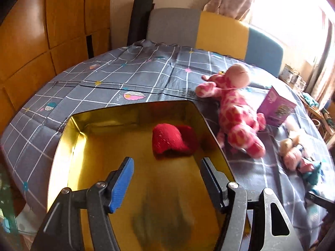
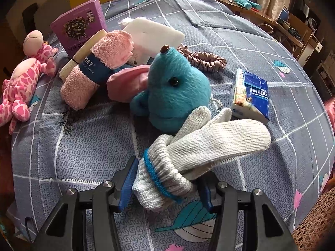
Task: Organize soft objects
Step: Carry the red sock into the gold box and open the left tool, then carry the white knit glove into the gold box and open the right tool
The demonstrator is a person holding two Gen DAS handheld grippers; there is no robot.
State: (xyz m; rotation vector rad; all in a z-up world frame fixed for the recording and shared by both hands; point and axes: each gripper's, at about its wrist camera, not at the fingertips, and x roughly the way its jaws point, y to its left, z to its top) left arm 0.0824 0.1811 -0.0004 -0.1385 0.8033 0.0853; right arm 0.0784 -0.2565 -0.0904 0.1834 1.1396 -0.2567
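Observation:
In the left wrist view my left gripper (image 1: pixel 166 174) is open and empty above a gold tin box (image 1: pixel 69 146) that holds a red soft toy (image 1: pixel 169 139). A pink spotted giraffe plush (image 1: pixel 236 108) lies right of the box; it also shows in the right wrist view (image 2: pixel 23 79). My right gripper (image 2: pixel 165 183) is shut on the cuff of a white knit glove (image 2: pixel 201 146) with a blue band. Beyond it sit a teal plush (image 2: pixel 178 87), a rolled pink towel (image 2: pixel 94 69), a white sponge (image 2: pixel 152 34) and a brown scrunchie (image 2: pixel 205 59).
A purple carton (image 2: pixel 78 25) stands at the back left, also in the left wrist view (image 1: pixel 276 106). A Tempo tissue pack (image 2: pixel 250 96) lies right of the teal plush. A small pink plush (image 1: pixel 295 152) lies on the grey checked cloth (image 1: pixel 129 73). Chairs stand behind the table.

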